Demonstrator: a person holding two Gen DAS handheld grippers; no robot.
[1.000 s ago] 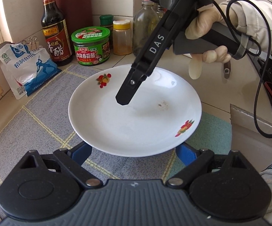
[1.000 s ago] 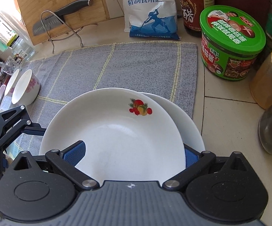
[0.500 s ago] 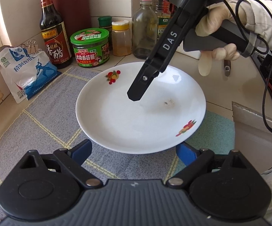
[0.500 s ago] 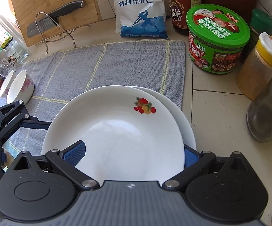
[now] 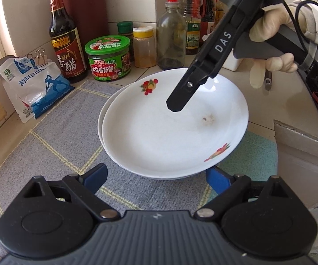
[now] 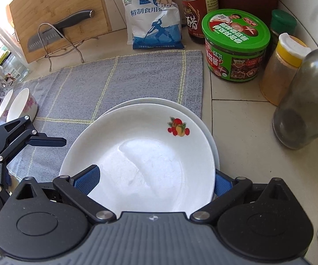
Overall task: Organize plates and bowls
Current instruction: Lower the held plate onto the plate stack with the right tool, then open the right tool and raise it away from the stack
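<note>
Two white plates lie stacked on the grey cloth point(image 5: 55, 145). The top plate point(image 5: 170, 132) point(image 6: 150, 154) has fruit decals and sits shifted off the lower plate point(image 5: 101, 119) point(image 6: 209, 137), tilted up on its right. My right gripper point(image 6: 154, 176) holds the top plate's near rim, one finger point(image 5: 181, 97) over its inside and the other hidden beneath. My left gripper point(image 5: 156, 174) stands open at the stack's near edge and touches nothing; its finger point(image 6: 48, 142) shows left of the plates. Two white bowls point(image 6: 22, 108) stand at the cloth's far left.
Along the wall stand a dark vinegar bottle point(image 5: 65, 37), a green-lidded jar point(image 5: 108, 59), a yellow spice jar point(image 5: 143, 46), a glass bottle point(image 5: 173, 37) and a salt bag point(image 5: 35, 88). A knife point(image 6: 59, 31) rests on a wooden board point(image 6: 55, 11). A teal cloth point(image 5: 253, 154) lies under the plates' right side.
In the left wrist view the top plate and my right gripper have shifted right, uncovering the left rim of the lower plate. My left gripper has stayed where it was.
</note>
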